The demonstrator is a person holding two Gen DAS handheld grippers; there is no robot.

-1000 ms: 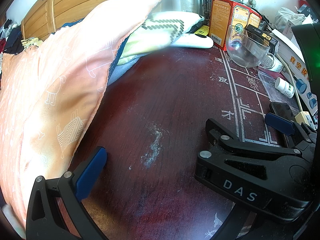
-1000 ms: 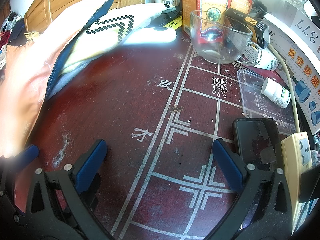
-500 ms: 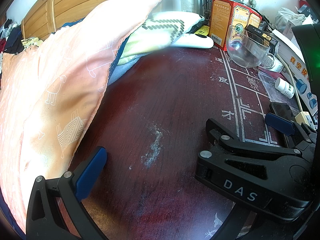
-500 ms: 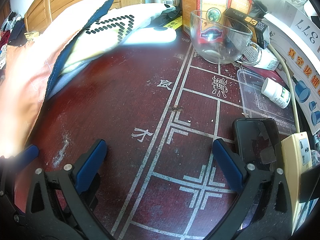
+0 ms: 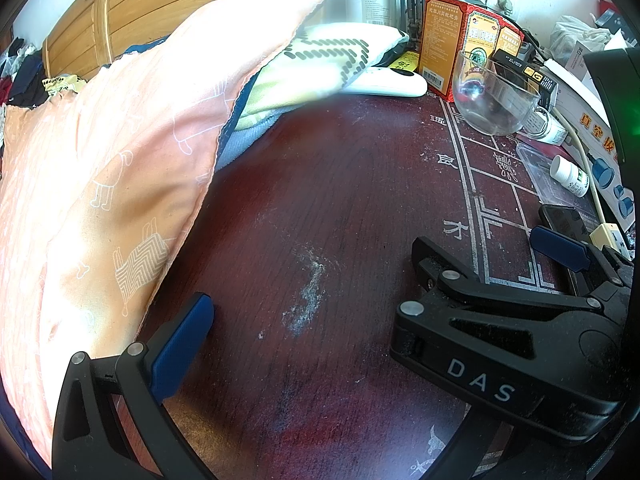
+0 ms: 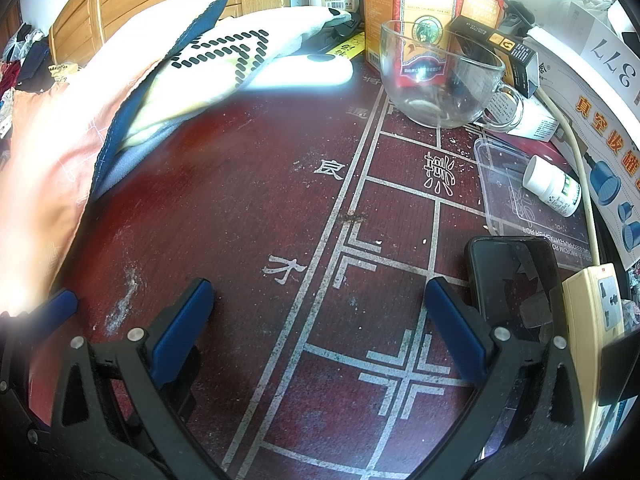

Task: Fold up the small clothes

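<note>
Nothing has shifted since the earlier frames — both tongs hover unmoved. Left wrist view: left tongs (image 5: pixel 320 312) gape apart, empty, over the bare table (image 5: pixel 340 200); the orange cloth (image 5: pixel 120 168) lies draped at the left, likely next to fold. Right wrist view: right tongs (image 6: pixel 320 312) also spread, empty — clear of the phone (image 6: pixel 514 276).
</note>
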